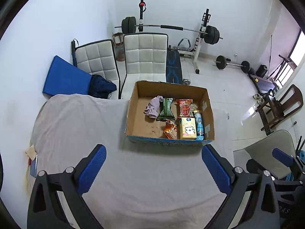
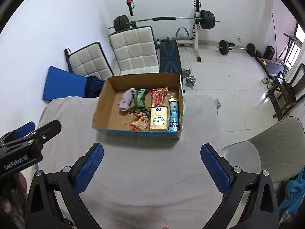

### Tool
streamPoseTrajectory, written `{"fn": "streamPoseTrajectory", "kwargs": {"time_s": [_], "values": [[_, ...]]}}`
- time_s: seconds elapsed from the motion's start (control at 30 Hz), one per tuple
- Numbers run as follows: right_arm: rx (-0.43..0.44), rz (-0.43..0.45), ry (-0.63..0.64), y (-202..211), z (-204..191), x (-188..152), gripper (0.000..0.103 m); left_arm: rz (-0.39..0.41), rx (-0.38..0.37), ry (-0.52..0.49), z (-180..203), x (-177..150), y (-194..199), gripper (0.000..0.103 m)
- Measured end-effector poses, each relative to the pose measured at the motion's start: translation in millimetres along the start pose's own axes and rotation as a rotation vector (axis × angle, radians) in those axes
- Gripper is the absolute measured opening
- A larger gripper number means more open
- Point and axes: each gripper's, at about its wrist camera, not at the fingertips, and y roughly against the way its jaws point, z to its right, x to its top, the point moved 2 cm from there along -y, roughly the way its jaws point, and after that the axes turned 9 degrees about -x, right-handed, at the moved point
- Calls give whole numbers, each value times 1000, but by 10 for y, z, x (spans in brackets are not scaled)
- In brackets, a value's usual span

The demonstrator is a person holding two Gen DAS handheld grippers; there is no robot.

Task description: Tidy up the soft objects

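A cardboard box (image 1: 131, 114) (image 2: 100, 110) stands on a table covered with a grey cloth (image 1: 80, 126) (image 2: 64, 114). In it lie a lilac cloth (image 1: 152, 106) (image 2: 125, 101), a green snack bag (image 1: 166, 109) (image 2: 138, 101), a red packet (image 1: 184, 107) (image 2: 159, 96), an orange snack bag (image 1: 170, 130) (image 2: 140, 122), a yellow tissue pack (image 1: 187, 128) (image 2: 158, 119) and a blue bottle (image 1: 199, 126) (image 2: 174, 115). My left gripper (image 1: 153, 168) is open and empty, short of the box's near wall. My right gripper (image 2: 151, 167) is open and empty too, also short of the box.
A grey plastic chair (image 2: 274, 145) (image 1: 266, 152) stands at the table's right. Two white padded chairs (image 1: 144, 57) (image 2: 133, 49), a blue mat (image 1: 64, 76) and a barbell rack (image 1: 202, 38) stand beyond the table. The left gripper's body (image 2: 21, 148) shows at the left edge of the right wrist view.
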Motion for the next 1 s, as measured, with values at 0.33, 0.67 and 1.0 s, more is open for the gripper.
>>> {"fn": "streamPoseTrajectory", "kwargs": {"time_s": [0.33, 0.67, 1.0], "values": [[17, 47, 21, 760, 40, -287, 103, 27, -10, -31, 162, -207, 475, 103], [-7, 99, 21, 1102, 89, -277, 103, 91, -13, -27, 195, -176, 739, 103], [-30, 131, 12, 1125, 155, -93, 103, 112, 2, -33, 221, -120, 772, 103]]}}
